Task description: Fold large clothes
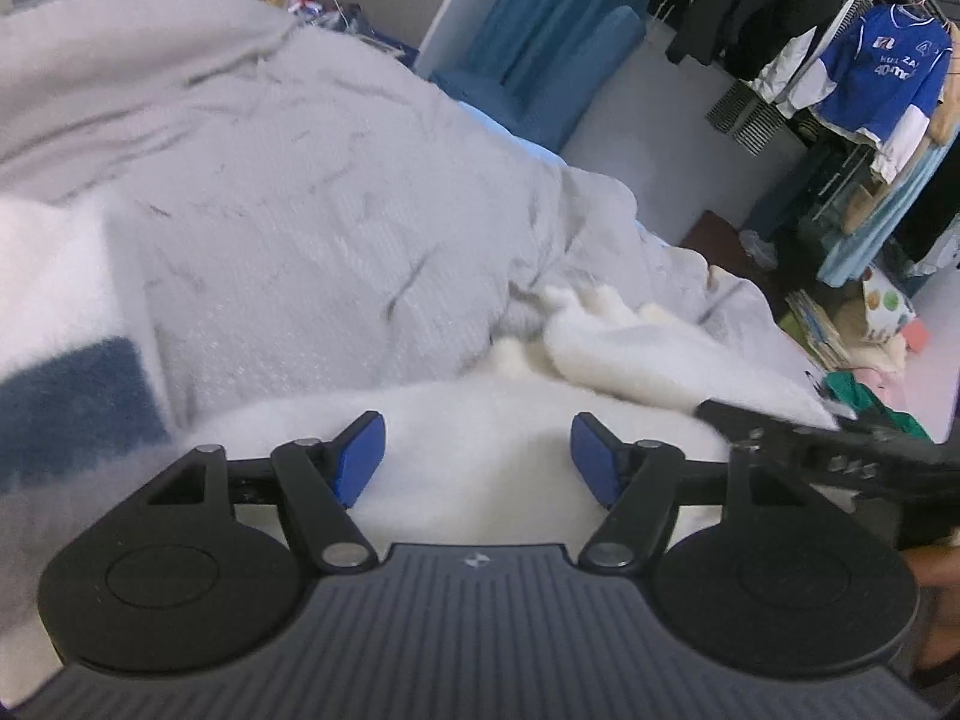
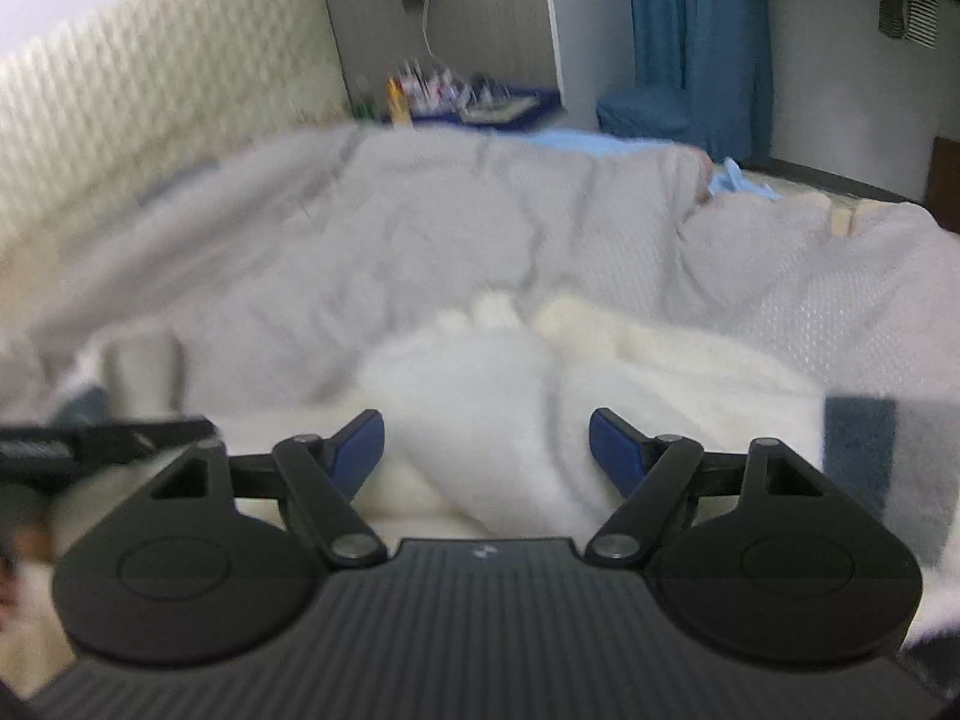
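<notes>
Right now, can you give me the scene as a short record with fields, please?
garment: white fluffy garment, bunched on the grey bed cover
left gripper: open, empty, above the white garment
right gripper: open, empty, above the same garment
second textile: white and blue piece at the left edge of the left wrist view
background: blue jersey on a clothes rack
fold state: not yet folded, lies crumpled

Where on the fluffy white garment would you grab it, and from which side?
Take the white garment by its bunched far edge, where the fabric rises in thick tufts off the grey bedspread. Come forward from the near side with the open right claw; the raised edge offers something to pinch.
</notes>
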A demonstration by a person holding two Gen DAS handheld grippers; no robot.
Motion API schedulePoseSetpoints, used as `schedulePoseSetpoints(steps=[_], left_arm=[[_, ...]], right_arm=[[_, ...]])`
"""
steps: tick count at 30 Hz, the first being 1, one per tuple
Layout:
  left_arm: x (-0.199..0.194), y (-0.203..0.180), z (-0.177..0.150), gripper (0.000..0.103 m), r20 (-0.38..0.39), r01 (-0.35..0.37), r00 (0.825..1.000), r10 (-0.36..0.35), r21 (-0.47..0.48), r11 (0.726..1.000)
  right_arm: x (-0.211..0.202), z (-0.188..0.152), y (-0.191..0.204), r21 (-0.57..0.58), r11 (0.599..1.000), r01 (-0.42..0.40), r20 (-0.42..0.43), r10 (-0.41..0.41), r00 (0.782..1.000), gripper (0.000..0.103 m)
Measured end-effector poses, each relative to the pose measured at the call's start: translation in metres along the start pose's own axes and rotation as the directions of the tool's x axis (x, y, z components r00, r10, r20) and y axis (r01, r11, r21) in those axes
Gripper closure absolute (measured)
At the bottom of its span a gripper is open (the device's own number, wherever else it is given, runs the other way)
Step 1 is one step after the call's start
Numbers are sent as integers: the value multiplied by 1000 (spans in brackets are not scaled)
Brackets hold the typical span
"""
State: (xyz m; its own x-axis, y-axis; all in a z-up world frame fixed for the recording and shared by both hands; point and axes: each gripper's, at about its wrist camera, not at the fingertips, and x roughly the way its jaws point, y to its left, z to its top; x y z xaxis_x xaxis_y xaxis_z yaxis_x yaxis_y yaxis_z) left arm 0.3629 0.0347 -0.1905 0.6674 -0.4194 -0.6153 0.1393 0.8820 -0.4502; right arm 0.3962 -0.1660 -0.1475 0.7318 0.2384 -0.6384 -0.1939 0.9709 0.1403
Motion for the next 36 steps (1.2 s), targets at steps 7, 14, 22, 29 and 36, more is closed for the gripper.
schedulePoseSetpoints(steps=[7, 14, 22, 29, 36], left_arm=[[3, -1, -7, 23, -19, 51, 999, -50, 40, 998], [-9, -6, -22, 93, 9, -39, 999, 39, 59, 997], [-61, -23, -37, 98, 108, -56, 993, 49, 68, 996], [-99, -38, -58, 103, 126, -47, 991, 37, 80, 996], [-121, -43, -71, 103, 134, -18, 991, 6, 88, 996]], right_arm=[[0, -4, -6, 50, 999, 0, -17, 1, 1000, 73], [-24, -3, -12, 152, 988, -16, 34, 11, 999, 92], [-92, -12, -45, 338, 934, 114, 175, -181, 968, 92], [-129, -43, -108, 633, 713, 302, 86, -452, 888, 92], [-137, -64, -134, 732, 601, 321, -12, -459, 888, 87]])
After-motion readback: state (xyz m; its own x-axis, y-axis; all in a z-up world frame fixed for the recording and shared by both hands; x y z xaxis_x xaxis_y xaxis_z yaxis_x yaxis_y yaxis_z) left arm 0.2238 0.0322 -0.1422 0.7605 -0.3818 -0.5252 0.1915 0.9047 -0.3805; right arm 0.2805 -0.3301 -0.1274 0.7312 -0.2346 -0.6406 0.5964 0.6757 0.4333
